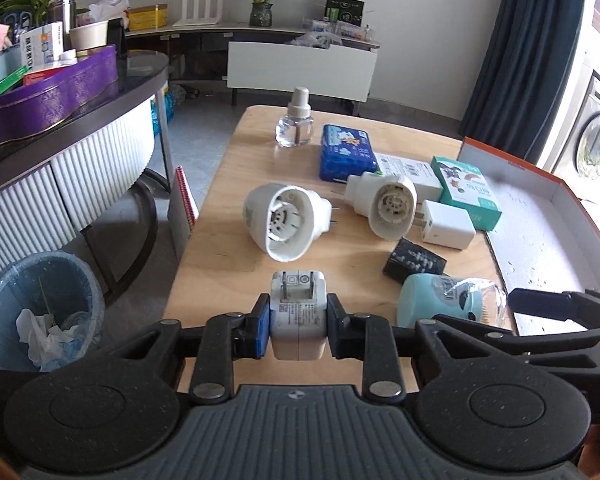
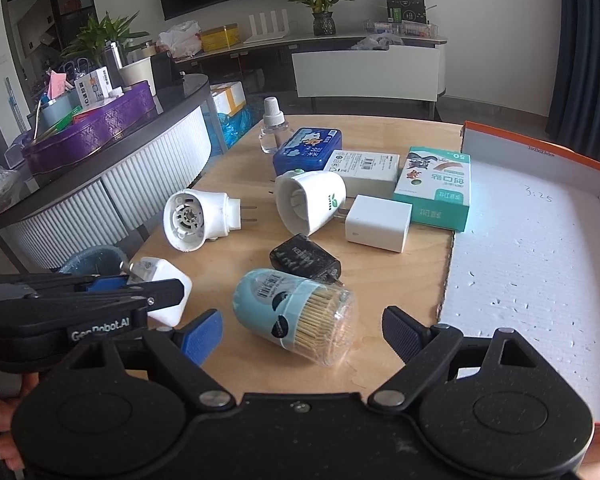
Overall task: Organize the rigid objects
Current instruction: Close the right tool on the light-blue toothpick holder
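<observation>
Two fingers of the left hand-held gripper [image 1: 299, 325] are clamped on a white plug adapter [image 1: 299, 316] at the worktop's [image 1: 228, 216] near edge. Beside it, the right hand-held gripper [image 2: 302, 334] stands spread wide around a toothpick jar [image 2: 296, 312] lying on its side, without touching it.

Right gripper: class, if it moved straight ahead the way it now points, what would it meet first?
Most likely the toothpick jar, lying on its side on the table directly ahead of the right gripper, whose jaws are open. Depth is hard to judge, but nothing else shows in between.
</observation>
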Motion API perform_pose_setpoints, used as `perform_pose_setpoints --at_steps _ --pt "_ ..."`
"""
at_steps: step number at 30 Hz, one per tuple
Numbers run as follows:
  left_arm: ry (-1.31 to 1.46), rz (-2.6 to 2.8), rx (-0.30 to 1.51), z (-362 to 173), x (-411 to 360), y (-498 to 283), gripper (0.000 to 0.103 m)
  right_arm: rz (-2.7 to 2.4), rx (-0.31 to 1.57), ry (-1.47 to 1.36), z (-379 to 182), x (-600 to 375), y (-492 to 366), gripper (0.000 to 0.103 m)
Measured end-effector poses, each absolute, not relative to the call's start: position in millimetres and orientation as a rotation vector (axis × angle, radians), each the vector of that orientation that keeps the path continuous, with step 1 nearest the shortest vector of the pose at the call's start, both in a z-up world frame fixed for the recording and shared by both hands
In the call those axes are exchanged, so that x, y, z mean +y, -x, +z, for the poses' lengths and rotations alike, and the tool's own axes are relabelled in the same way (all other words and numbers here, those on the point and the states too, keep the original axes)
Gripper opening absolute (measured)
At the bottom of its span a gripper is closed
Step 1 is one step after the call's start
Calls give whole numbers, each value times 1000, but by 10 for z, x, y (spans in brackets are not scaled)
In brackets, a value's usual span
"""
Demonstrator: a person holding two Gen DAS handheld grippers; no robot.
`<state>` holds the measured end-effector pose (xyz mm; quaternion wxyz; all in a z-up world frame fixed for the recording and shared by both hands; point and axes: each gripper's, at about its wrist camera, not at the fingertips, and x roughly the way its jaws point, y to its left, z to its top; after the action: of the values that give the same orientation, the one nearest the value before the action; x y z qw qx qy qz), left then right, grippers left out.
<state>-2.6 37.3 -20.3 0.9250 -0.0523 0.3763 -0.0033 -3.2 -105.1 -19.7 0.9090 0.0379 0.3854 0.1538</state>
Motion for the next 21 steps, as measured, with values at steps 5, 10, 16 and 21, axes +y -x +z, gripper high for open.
perform_pose_setpoints --at_steps 5,10,16,21 --pt "145 25 763 -185 477 9 28 235 818 -88 -295 -822 -100 102" --pt "143 15 759 -191 474 18 28 183 846 -61 -427 -724 -242 99" --pt "150 -15 756 -172 426 17 28 180 848 -38 -371 -832 -198 96" --pt "151 -83 741 -69 242 -20 28 163 814 -52 -134 -1071 -105 96"
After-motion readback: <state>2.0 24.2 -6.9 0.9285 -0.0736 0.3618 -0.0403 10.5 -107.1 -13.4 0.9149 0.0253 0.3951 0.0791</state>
